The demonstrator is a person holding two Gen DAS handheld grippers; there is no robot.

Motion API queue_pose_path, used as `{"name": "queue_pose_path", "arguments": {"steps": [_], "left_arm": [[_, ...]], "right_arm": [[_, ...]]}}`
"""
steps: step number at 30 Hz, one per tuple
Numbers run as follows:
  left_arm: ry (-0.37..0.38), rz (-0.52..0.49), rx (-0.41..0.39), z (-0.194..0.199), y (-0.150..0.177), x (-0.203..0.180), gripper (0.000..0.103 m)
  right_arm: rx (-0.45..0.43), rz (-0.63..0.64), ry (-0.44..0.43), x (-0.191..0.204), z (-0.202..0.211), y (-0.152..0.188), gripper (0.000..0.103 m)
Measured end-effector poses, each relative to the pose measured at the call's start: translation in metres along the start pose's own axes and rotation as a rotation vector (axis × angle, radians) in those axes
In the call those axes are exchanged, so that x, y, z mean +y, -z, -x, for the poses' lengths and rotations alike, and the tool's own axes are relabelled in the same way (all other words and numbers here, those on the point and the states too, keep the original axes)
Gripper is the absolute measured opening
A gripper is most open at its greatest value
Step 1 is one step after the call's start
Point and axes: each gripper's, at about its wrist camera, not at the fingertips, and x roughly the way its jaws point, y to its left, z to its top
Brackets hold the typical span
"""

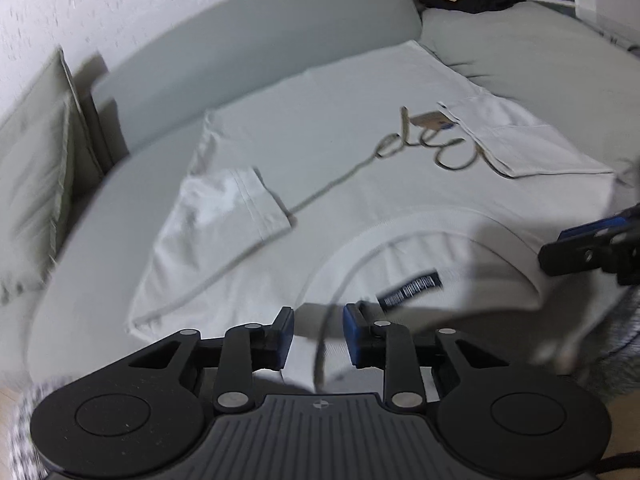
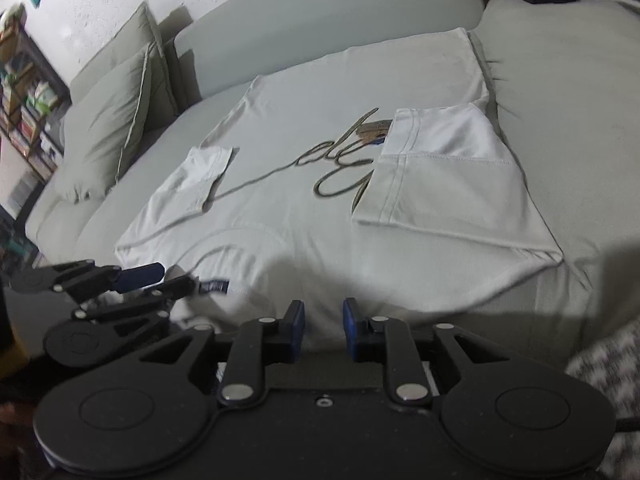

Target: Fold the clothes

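Folding is at the stage where both sleeves already lie turned in over the body of the white T-shirt (image 2: 320, 152), which is spread flat on the grey sofa (image 2: 560, 92) seat, collar toward the front edge and hem toward the backrest. My left claw (image 1: 319, 334) sits at the collar (image 1: 400, 240), jaws partly open with a fold of collar fabric between them; whether the pads press on it I cannot tell. My right claw (image 2: 323, 330) hovers at the front edge just short of the shoulder line, partly open and holding nothing. The shirt's long axis runs straight away from both claws, so the next fold likely carries the near end toward the hem. The left claw is nearer to the fabric.
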Motion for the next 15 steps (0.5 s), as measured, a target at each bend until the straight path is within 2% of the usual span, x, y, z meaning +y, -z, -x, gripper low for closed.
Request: {"name": "queue_pose_path", "arguments": {"steps": [2, 3, 8, 10, 12, 14, 15], "left_arm": [[0.085, 0.067, 0.026, 0.005, 0.000, 0.013, 0.029], [0.094, 0.087, 0.010, 0.010, -0.003, 0.019, 0.029], [0.023, 0.103, -0.170, 0.045, -0.038, 0.055, 0.030], [0.011, 0.118, -0.247, 0.059, -0.059, 0.075, 0.036], [-0.006, 0.126, -0.314, 0.068, -0.081, 0.094, 0.037], [-0.014, 0.137, -0.357, 0.068, -0.104, 0.112, 0.040], [-0.018, 0.147, -0.372, 0.066, -0.115, 0.121, 0.041]], "right_arm": [[0.026, 0.023, 0.001, 0.005, 0.005, 0.000, 0.035], [0.030, 0.024, -0.008, 0.007, 0.009, -0.003, 0.035], [-0.062, -0.029, -0.114, 0.008, 0.050, -0.053, 0.038], [-0.128, -0.028, -0.143, 0.011, 0.069, -0.081, 0.041], [-0.196, -0.023, -0.153, 0.013, 0.087, -0.109, 0.051], [-0.256, -0.019, -0.148, 0.013, 0.098, -0.136, 0.057], [-0.284, -0.019, -0.141, 0.013, 0.102, -0.149, 0.069]]}}
